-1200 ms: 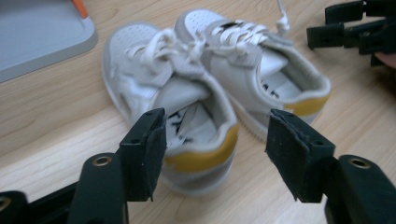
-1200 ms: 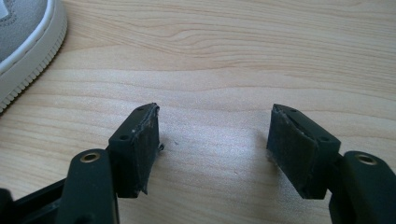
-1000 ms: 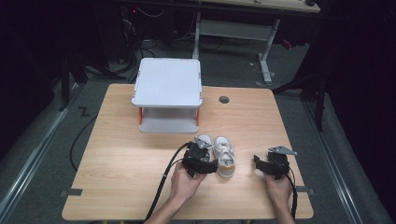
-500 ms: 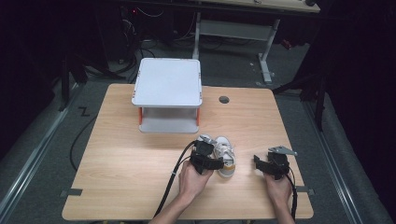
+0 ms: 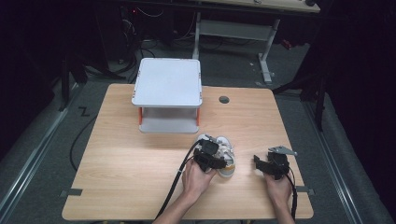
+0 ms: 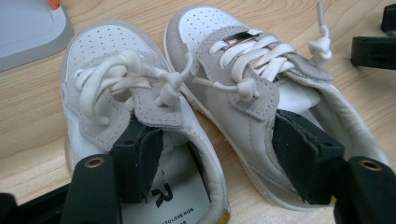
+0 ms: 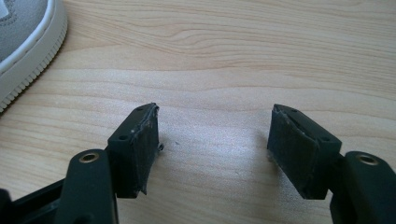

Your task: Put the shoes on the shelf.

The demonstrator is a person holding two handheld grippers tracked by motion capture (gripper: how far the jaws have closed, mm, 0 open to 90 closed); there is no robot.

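Our left gripper (image 5: 212, 150) has slid over the pair of white toddler sneakers (image 6: 205, 107), one jaw inside each shoe, narrowing toward pinching them together, while the right gripper (image 7: 212, 149) waits gaping on the table (image 7: 233, 56).

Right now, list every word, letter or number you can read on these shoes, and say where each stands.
"R": large black letter on the insole of the left shoe, partly hidden by the left gripper.
"TO LOVE KIDS": small print below it, same insole.
Right shoe: shiny tongue tag, unreadable.
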